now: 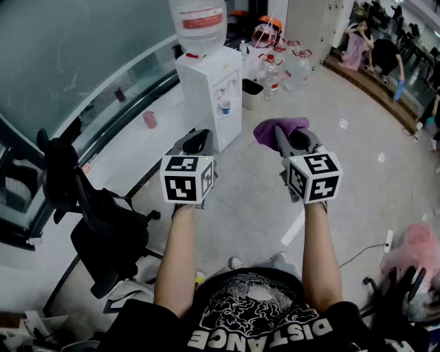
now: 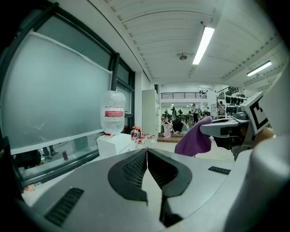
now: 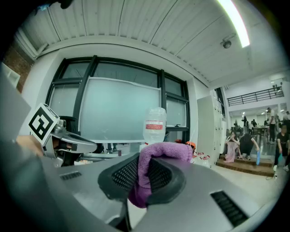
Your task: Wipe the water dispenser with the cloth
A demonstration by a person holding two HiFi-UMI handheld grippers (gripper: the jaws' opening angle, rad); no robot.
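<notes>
Head view: two grippers raised before the water dispenser (image 1: 208, 93).
The right gripper (image 1: 283, 137) is clenched on the purple cloth (image 1: 270, 129), which hides its tips; the left gripper (image 1: 199, 141) is closed and empty. At 12 o'clock from it stands the water dispenser, its bottle (image 1: 198, 24) cut off at the top edge.

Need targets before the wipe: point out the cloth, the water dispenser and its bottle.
cloth (image 1: 267, 133): head view, its left bulge.
water dispenser (image 1: 199, 96): head view, white cabinet side.
bottle (image 1: 199, 20): head view, red label.
</notes>
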